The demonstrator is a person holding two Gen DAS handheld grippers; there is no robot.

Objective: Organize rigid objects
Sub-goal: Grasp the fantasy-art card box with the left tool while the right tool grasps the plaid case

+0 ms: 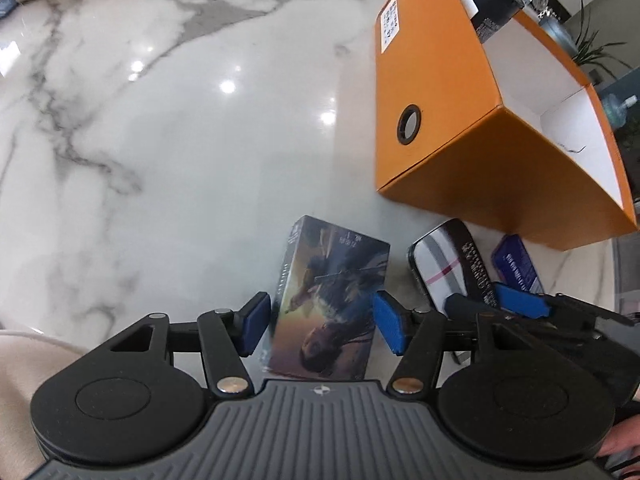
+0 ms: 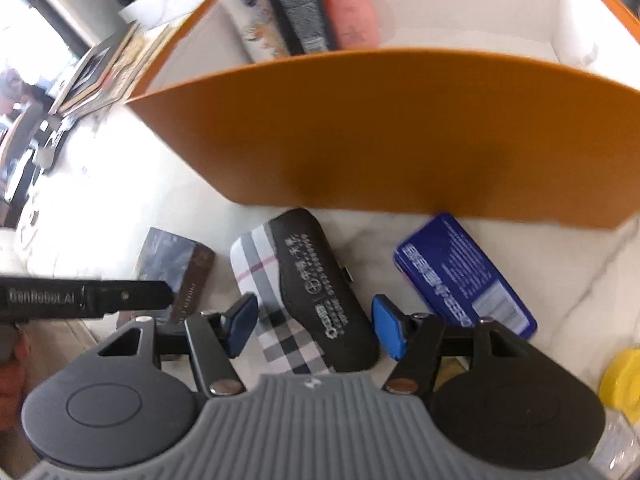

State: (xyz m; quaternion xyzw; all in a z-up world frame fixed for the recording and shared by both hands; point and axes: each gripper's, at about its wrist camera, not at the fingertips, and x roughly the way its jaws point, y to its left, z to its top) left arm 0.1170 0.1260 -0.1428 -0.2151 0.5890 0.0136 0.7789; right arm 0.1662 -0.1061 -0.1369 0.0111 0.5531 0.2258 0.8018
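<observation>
The left claw point(image 1: 320, 322) stands wide open, its blue pads on either side of a picture-printed box point(image 1: 330, 300) lying flat on the marble worktop point(image 1: 160, 140), neither pad clearly touching it. At two o'clock from that box sits the orange box point(image 1: 436, 120). The right claw point(image 2: 316, 322) is also spread open, straddling a plaid-and-black case point(image 2: 304, 292) without visibly gripping it; a blue tin point(image 2: 464, 276) lies at three o'clock of the case. Only the right wrist view looks inside the orange box, where a pink bottle point(image 2: 352, 12) and dark tube point(image 2: 298, 8) lean, and shows a yellow cap point(image 2: 624, 384).
</observation>
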